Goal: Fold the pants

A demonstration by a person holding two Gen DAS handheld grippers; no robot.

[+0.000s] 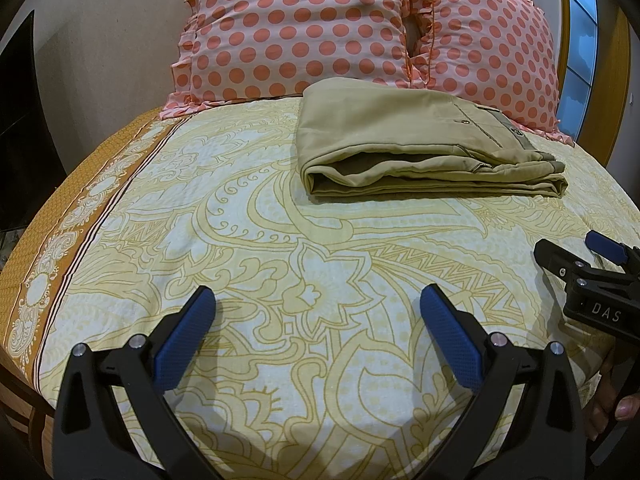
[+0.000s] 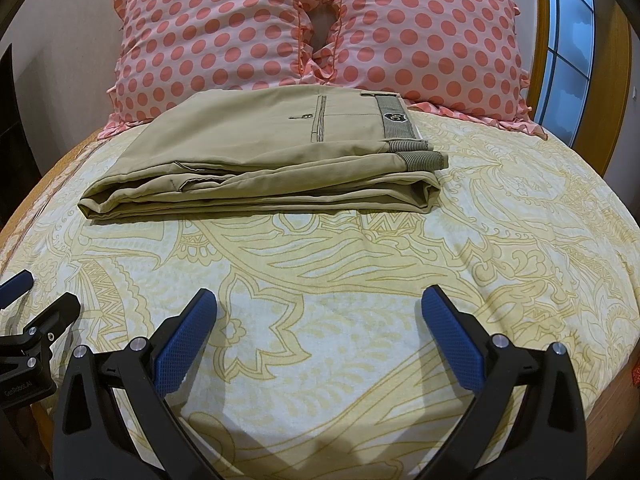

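Note:
Khaki pants (image 1: pixel 416 140) lie folded in a flat stack on the bed, just in front of the pillows, back pocket and waistband up. They also show in the right wrist view (image 2: pixel 264 164). My left gripper (image 1: pixel 318 300) is open and empty, low over the sheet, well short of the pants. My right gripper (image 2: pixel 320 300) is open and empty, also short of the pants. The right gripper shows at the right edge of the left wrist view (image 1: pixel 580 252); the left gripper shows at the left edge of the right wrist view (image 2: pixel 36 296).
The bed has a yellow paisley sheet (image 1: pixel 280 264) with an orange border (image 1: pixel 60 248) along the left side. Two pink polka-dot pillows (image 2: pixel 216 28) (image 2: pixel 432 36) lean at the head. A wooden frame and window (image 2: pixel 568 40) stand at the right.

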